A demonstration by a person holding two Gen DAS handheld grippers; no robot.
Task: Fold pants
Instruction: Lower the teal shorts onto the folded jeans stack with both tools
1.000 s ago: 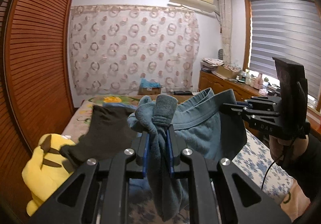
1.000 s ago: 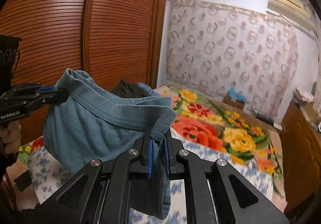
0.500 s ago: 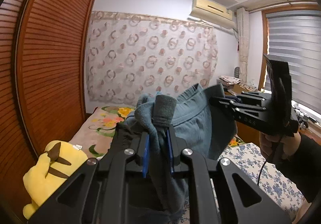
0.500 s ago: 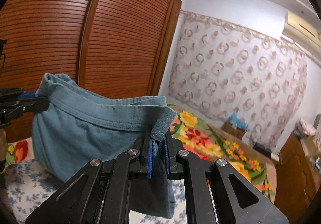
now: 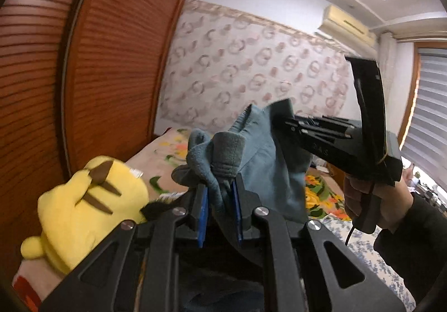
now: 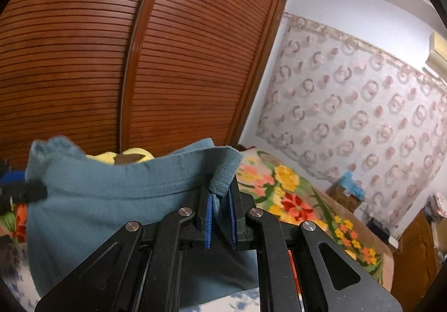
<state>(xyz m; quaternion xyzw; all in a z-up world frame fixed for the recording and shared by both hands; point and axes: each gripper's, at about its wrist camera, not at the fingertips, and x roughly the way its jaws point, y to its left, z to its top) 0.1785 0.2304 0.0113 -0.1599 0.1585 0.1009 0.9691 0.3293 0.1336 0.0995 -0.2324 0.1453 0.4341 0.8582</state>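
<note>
Noting the louvred wardrobe doors (image 6: 139,60) behind a bed (image 6: 293,200) with a floral cover, we hold the blue pants (image 6: 97,214) lifted above it, waistband stretched between both tools. The left hand-held gripper (image 5: 219,200) is clamped on bunched waistband; the right hand-held gripper (image 6: 220,208) is clamped on the opposite edge. A yellow plush toy (image 5: 83,205) lies at left.

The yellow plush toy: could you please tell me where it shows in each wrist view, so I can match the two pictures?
Left wrist view: the yellow plush toy fills the lower left, beside the left gripper, which is shut on the blue pants.
Right wrist view: only its top peeks over the pants' waistband, left of centre.
Shared landmark: the slatted wooden wardrobe doors behind it.
</note>
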